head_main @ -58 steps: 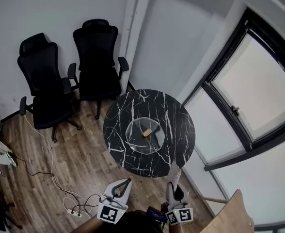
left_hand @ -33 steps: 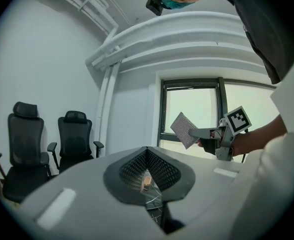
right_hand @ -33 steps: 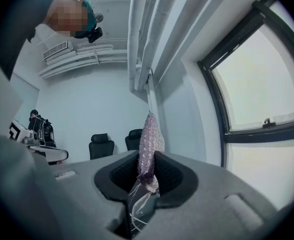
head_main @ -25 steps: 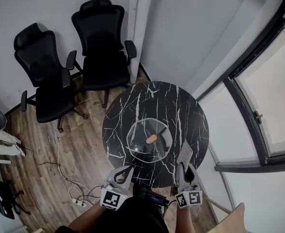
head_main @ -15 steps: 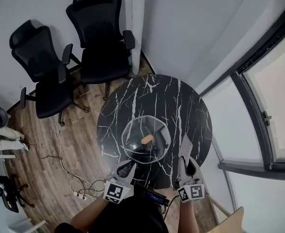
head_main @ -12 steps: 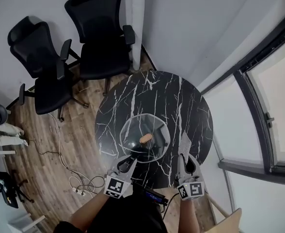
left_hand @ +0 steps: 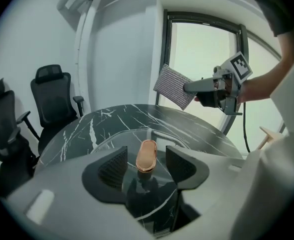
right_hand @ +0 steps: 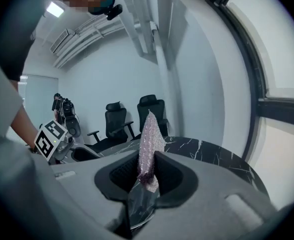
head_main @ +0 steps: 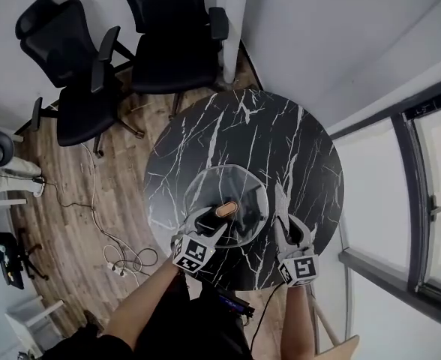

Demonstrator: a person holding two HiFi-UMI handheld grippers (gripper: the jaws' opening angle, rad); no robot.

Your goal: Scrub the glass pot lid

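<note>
The glass pot lid (head_main: 219, 193) lies flat on the round black marble table (head_main: 295, 148), its copper handle (head_main: 226, 208) on top. My left gripper (head_main: 214, 220) reaches over the lid's near edge. Its jaws are opening, and the copper handle (left_hand: 146, 155) stands between the pads (left_hand: 114, 166) without touching them. My right gripper (head_main: 289, 225) hovers to the right of the lid, shut on a silvery mesh scrub cloth (head_main: 280, 202) that sticks up from its jaws (right_hand: 148, 143). The left gripper view also shows the right gripper (left_hand: 213, 89) holding the cloth (left_hand: 172, 86) above the table.
Two black office chairs (head_main: 85, 73) (head_main: 177, 36) stand beyond the table on the wooden floor. Cables and a power strip (head_main: 123, 259) lie at the left. A window frame (head_main: 423, 223) runs along the right, close to the table's edge.
Both grippers moved forward from the table's near edge. The left one now sits over the lid with the handle between its jaws; the right one came up beside the lid with the cloth.
</note>
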